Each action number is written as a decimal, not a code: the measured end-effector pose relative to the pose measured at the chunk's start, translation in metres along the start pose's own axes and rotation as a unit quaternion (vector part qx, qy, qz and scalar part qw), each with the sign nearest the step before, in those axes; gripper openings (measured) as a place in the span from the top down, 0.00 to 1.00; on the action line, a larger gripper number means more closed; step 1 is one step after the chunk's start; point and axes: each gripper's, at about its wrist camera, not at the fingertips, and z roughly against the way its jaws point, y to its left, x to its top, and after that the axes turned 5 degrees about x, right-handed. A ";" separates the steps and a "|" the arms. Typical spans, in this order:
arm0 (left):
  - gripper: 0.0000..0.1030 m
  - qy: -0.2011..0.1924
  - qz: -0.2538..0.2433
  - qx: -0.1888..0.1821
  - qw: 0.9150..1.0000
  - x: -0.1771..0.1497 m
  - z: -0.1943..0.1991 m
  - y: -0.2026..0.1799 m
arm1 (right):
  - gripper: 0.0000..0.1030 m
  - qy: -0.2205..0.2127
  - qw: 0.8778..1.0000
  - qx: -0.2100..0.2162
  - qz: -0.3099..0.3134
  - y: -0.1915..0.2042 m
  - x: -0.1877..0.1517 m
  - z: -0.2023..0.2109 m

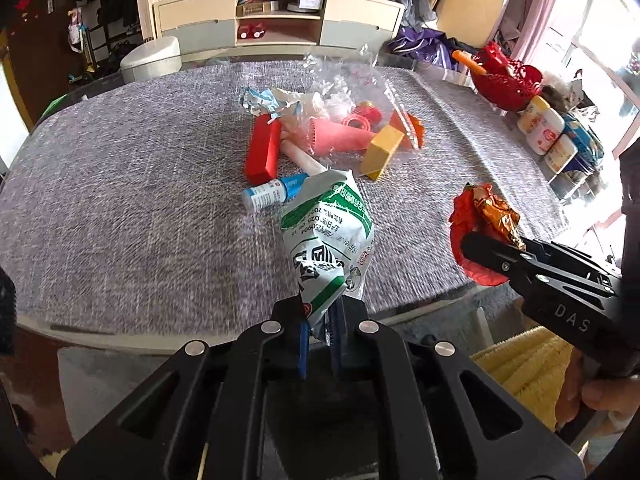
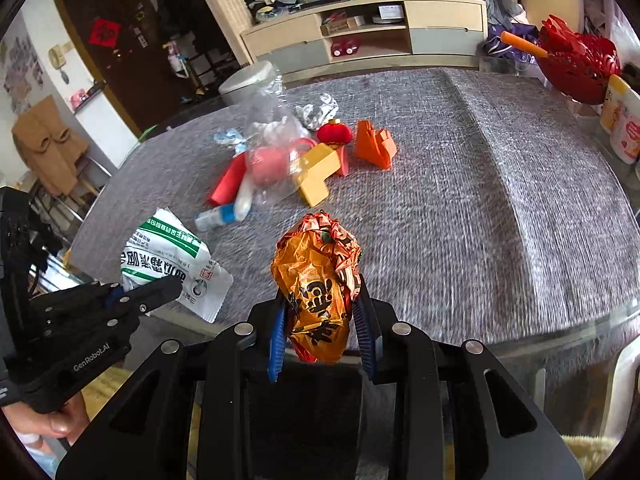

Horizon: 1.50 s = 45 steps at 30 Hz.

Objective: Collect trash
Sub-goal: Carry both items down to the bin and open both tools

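A white-and-green packet [image 1: 330, 236] is being pinched at its lower corner by the left claw [image 1: 320, 320], closed tight above the counter [image 1: 120, 200]. At three o'clock, a crumpled orange wrapper [image 2: 320, 288] is being squeezed by the right claw [image 2: 322, 320]. Both are judged light, soft and slippery, so bunched folds are being favoured as grip points.

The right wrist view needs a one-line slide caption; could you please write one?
Right gripper clamps a crumpled orange wrapper above the grey table; left gripper holds a green-and-white packet.
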 end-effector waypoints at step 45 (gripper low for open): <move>0.84 0.183 0.014 -0.042 0.982 -0.178 -0.069 -0.003 | 0.64 0.168 0.983 0.022 -0.063 -0.005 -0.147 -0.077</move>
